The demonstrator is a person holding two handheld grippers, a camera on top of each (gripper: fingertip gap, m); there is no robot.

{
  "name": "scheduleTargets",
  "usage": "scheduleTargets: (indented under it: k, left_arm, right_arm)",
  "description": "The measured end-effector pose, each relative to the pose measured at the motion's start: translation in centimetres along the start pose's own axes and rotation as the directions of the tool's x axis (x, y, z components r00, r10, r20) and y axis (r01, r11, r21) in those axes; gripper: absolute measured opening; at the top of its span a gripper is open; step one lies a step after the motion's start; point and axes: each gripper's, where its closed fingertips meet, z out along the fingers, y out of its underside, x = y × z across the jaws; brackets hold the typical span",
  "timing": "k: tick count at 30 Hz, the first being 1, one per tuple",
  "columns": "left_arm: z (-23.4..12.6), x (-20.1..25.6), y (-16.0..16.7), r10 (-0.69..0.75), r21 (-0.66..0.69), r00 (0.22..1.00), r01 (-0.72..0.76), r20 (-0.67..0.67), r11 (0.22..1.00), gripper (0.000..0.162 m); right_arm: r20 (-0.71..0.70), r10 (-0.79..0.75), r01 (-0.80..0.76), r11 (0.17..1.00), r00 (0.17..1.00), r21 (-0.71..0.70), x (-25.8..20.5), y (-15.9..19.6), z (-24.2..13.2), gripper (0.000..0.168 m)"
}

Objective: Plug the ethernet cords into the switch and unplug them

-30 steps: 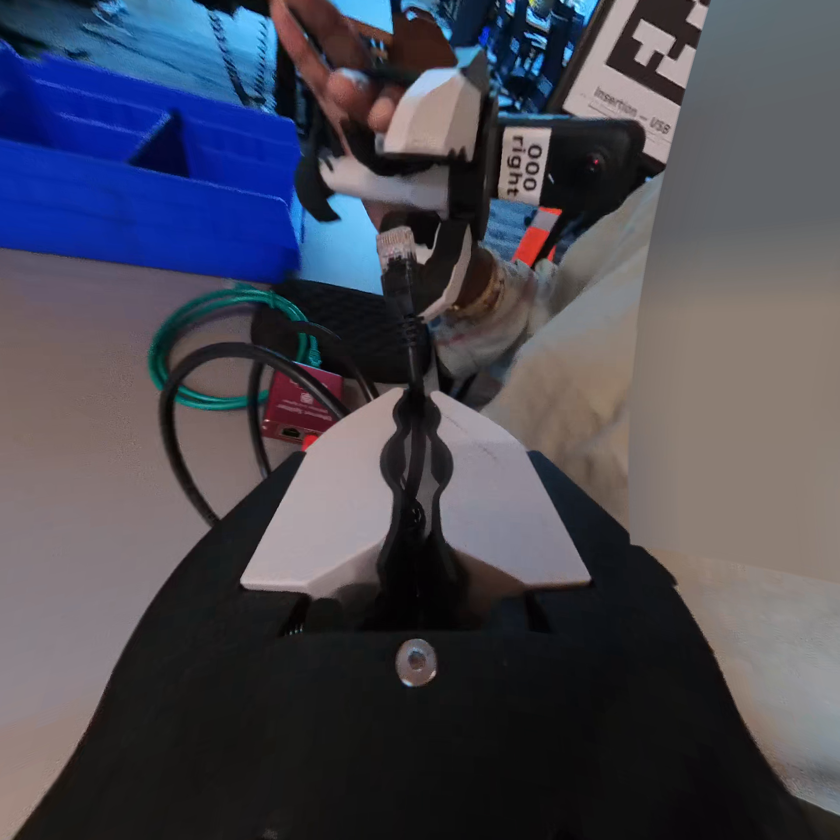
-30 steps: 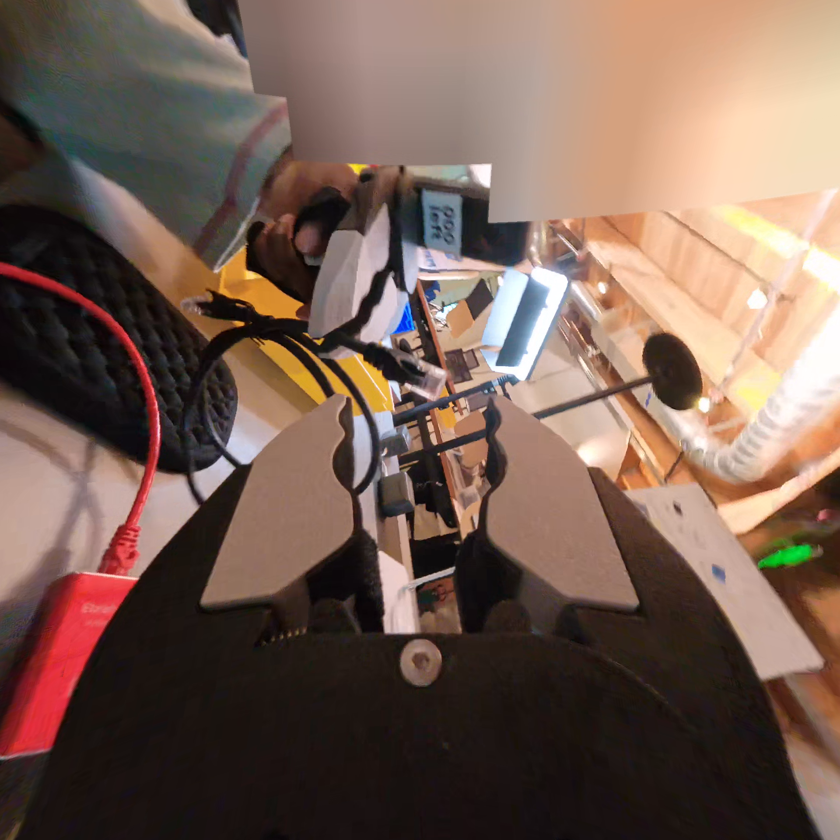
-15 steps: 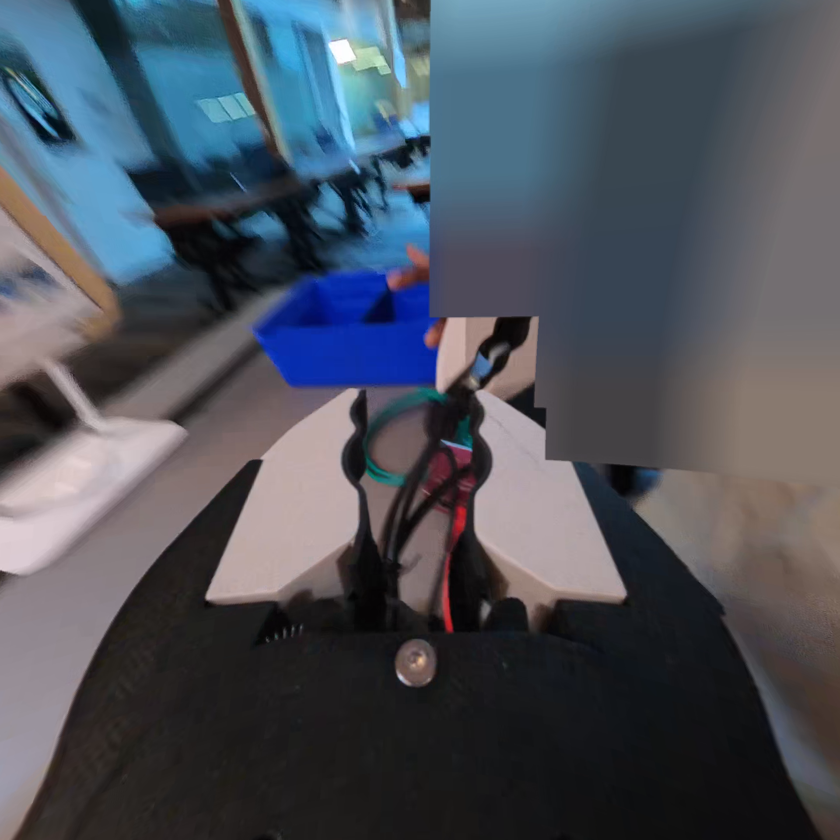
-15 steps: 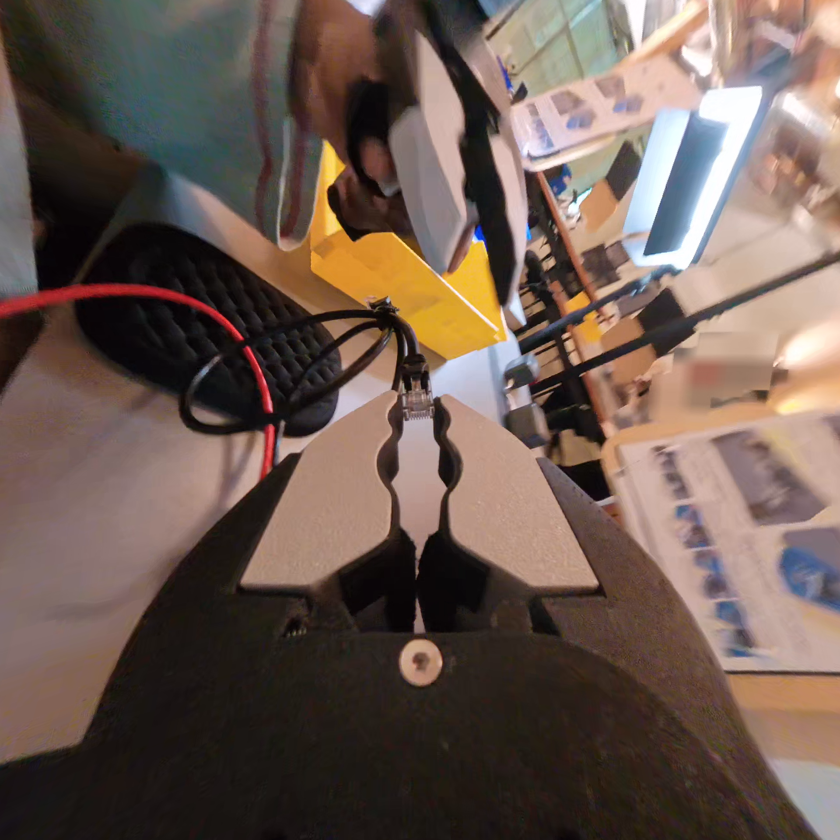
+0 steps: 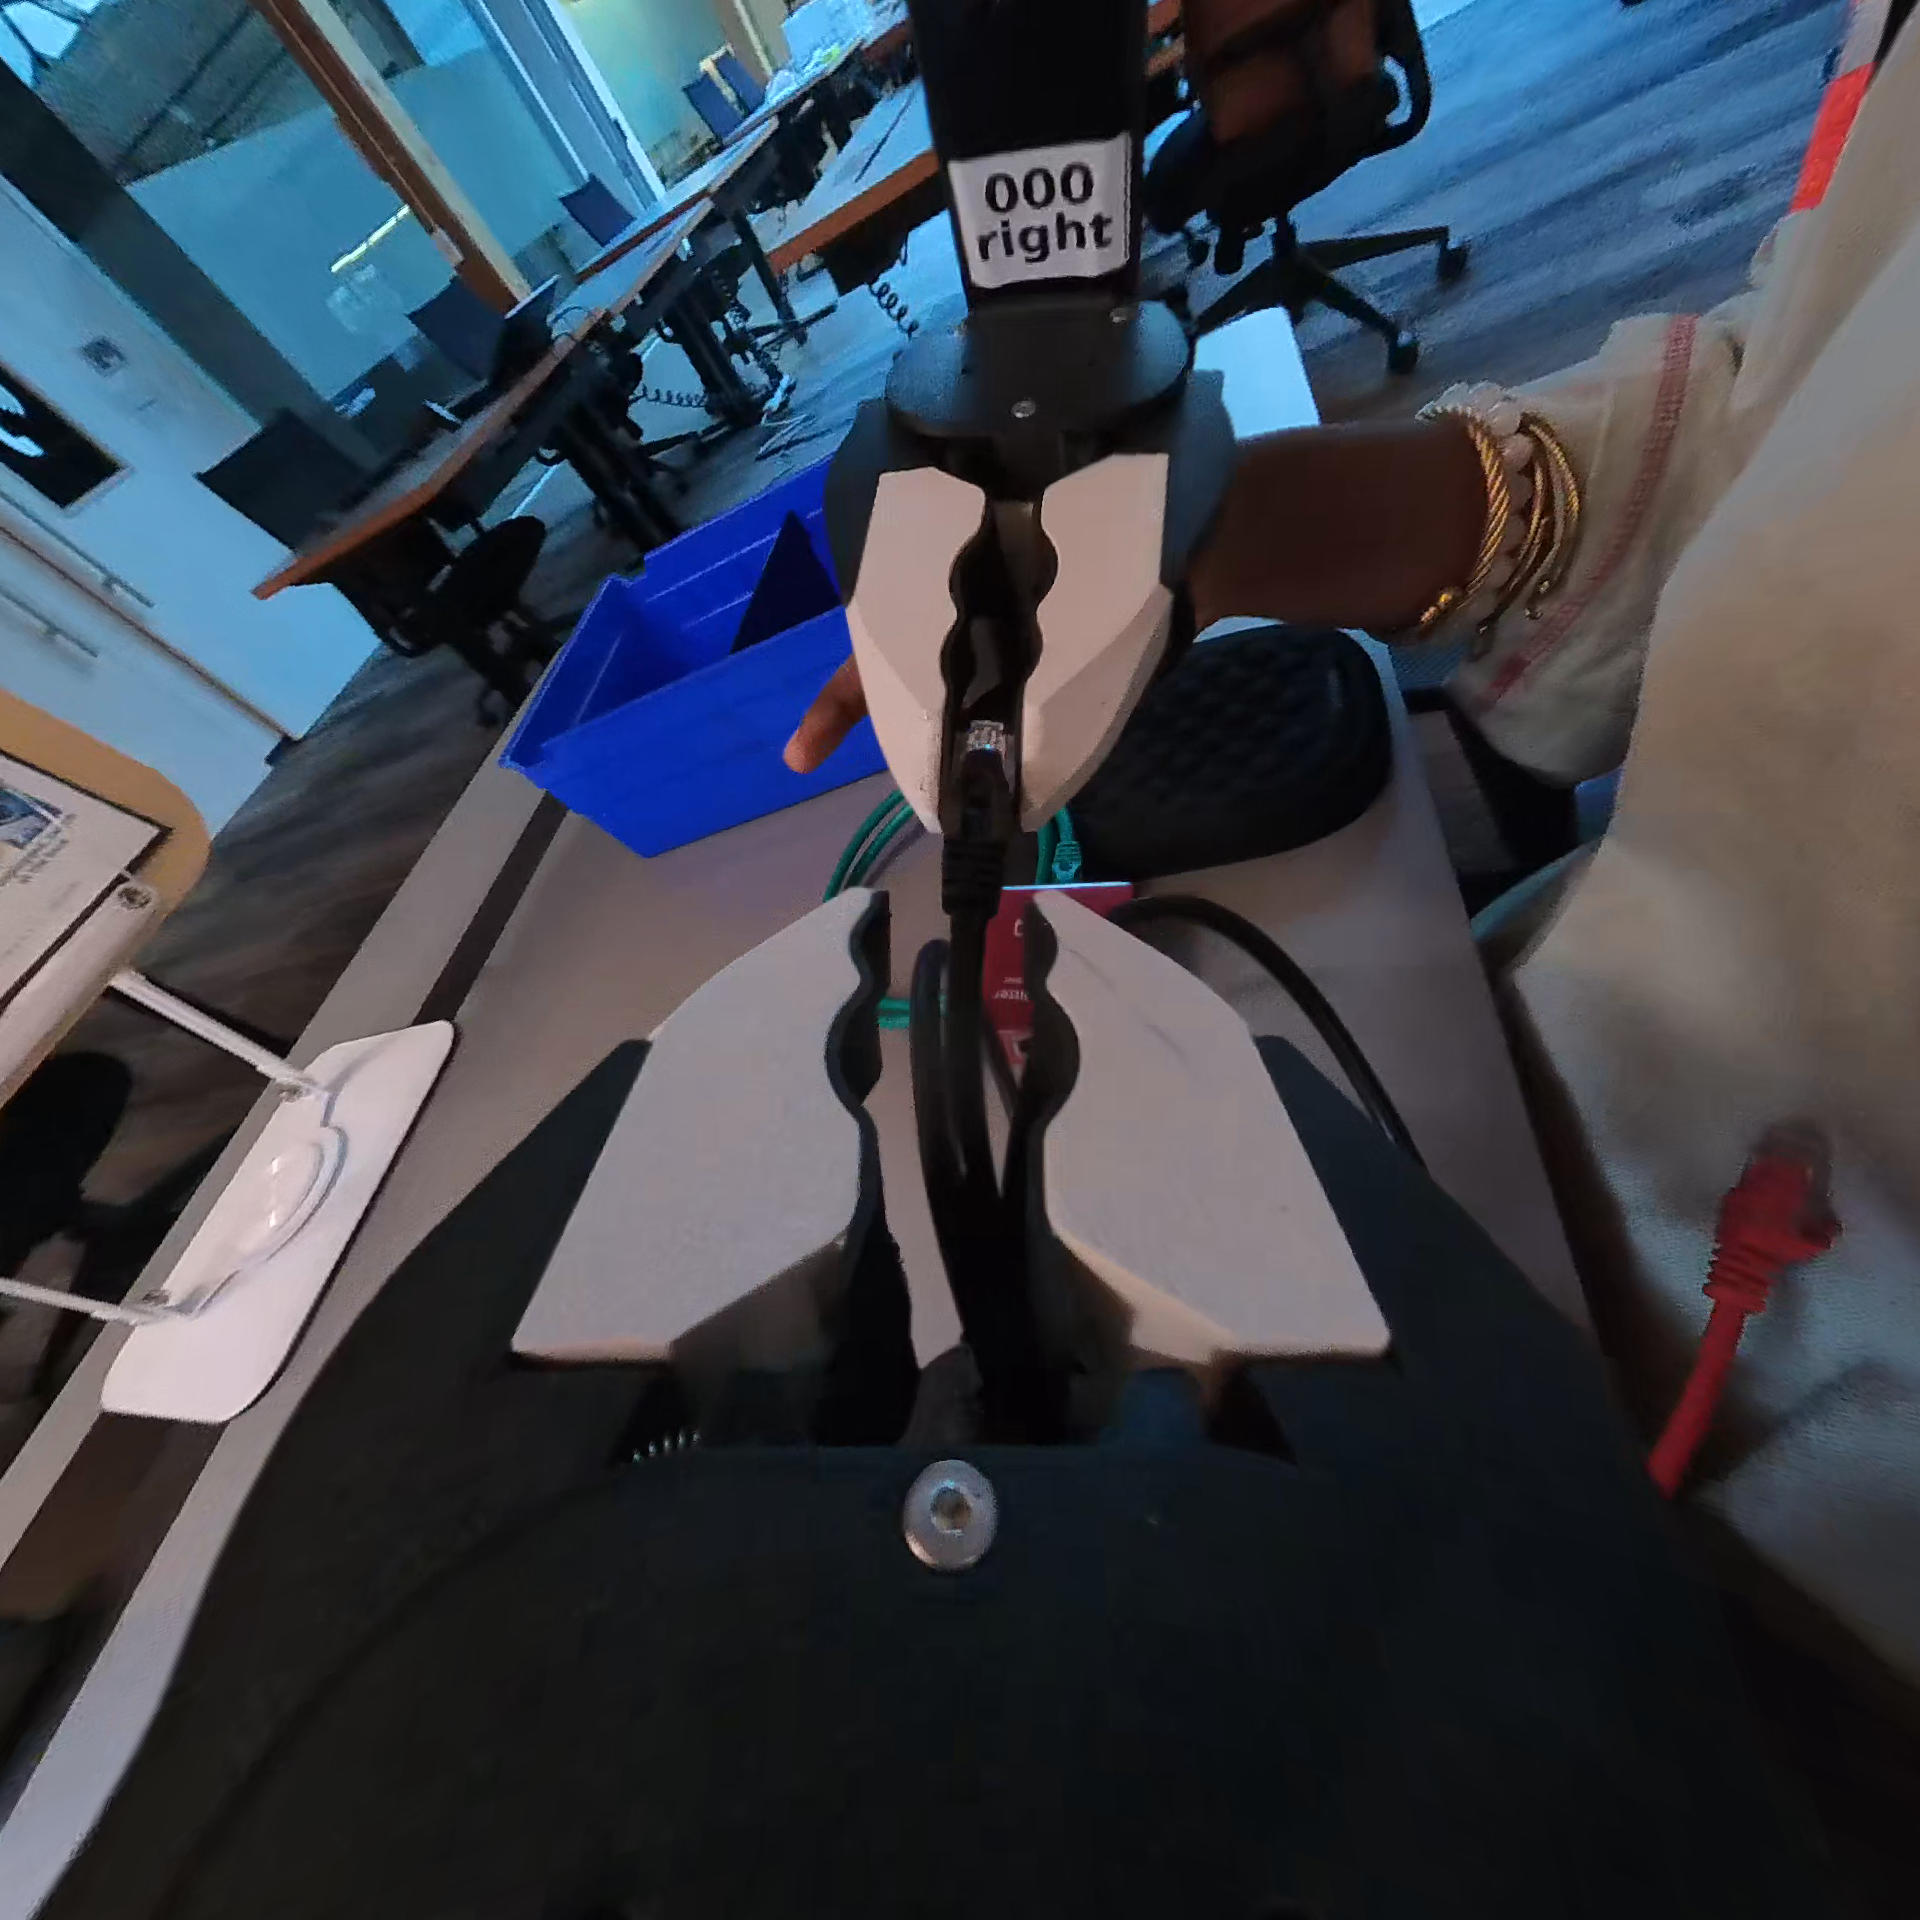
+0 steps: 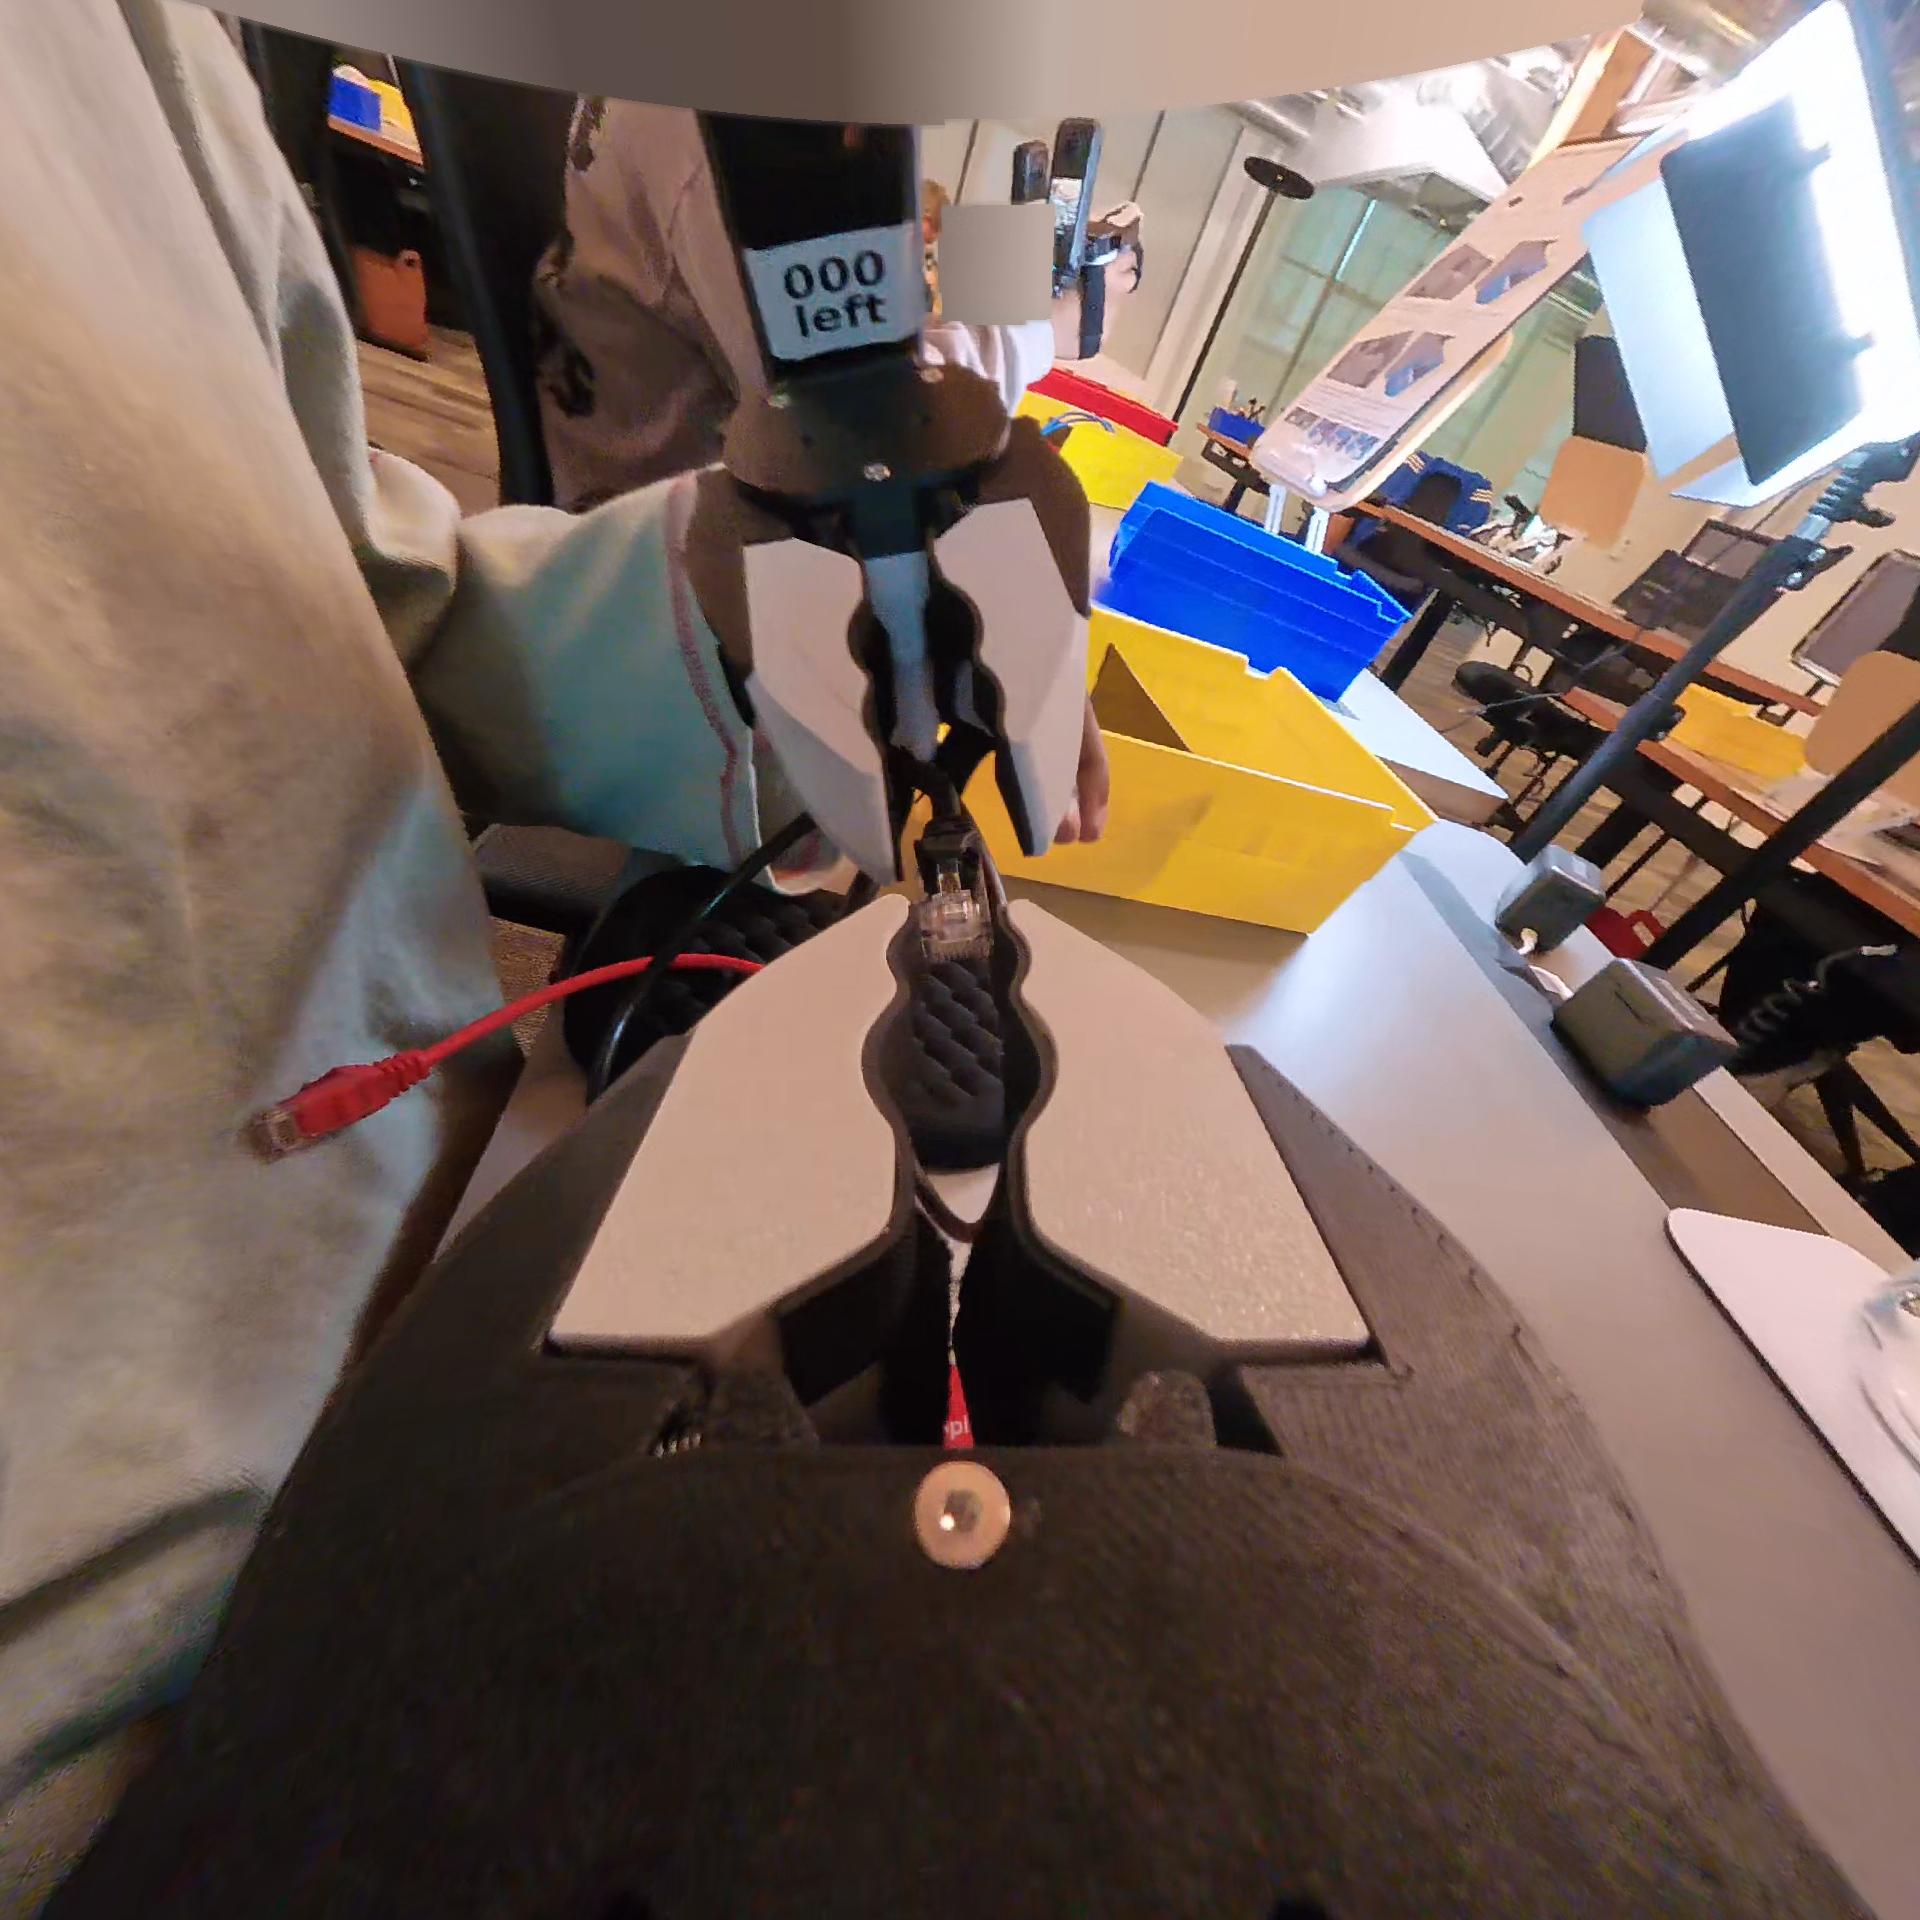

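- Far to the left of my left wrist view, a white stand base (image 5: 281, 1195) sat on the grey table (image 5: 644, 935), with a blue bin (image 5: 675, 717) behind it. Neither had a part in the job.
- Next along, a green cord (image 5: 871, 831) lay coiled on the table close to the switch. I could not tell whether its end was seated.
- At the middle, my left gripper (image 5: 958, 909) was released, its 2 fingers apart. The black ethernet cord (image 5: 966, 1039) ran loosely between them, unpinched.
- Straight ahead, my right gripper (image 5: 979, 810) was clenched on that cord's clear plug (image 6: 948, 920), which was nipped at the very fingertips and held up off the table.
- Below, the switch (image 5: 1006, 971), a red box, showed only as a sliver between my left fingers. Its ports were hidden from me.
- Beyond it, a black mesh pad (image 5: 1247, 748) lay on the table.
- At the far right, the red cord (image 5: 1756, 1247) had its end hanging free against my pale clothing, plugged into nothing.
- I judged the step in hand to be readying the black plug for insertion, with the grip on it passed to my right gripper.
- The next move called for lowering the plug to the switch, turning it so the latch matched a port, and pushing it straight in, while my left gripper kept the slack clear.
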Motion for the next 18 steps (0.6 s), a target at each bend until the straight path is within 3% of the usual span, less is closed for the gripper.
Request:
scheduleTargets:
  k: [5, 11, 18]
  left_arm:
    - [0.19, 0.89, -0.60, -0.011, 0.066, 0.998, 0.016, -0.065, 0.998, 0.018]
    - [0.27, 0.63, -0.42, -0.053, 0.071, 0.997, 0.056, -0.048, 0.996, 0.010]
    - [-0.11, 0.62, -0.28, -0.108, 0.002, 0.993, 0.108, -0.054, 0.994, 0.009]
  right_arm:
    - [0.027, 0.000, -0.001, 1.000, 1.000, 0.031, -0.24, -0.20, -0.06, 0.013]
    - [0.036, -0.004, 0.002, 0.999, 0.999, 0.053, -0.32, -0.21, -0.13, 0.012]
    - [0.039, -0.001, -0.002, 0.998, 0.999, 0.059, -0.46, -0.29, -0.16, 0.015]
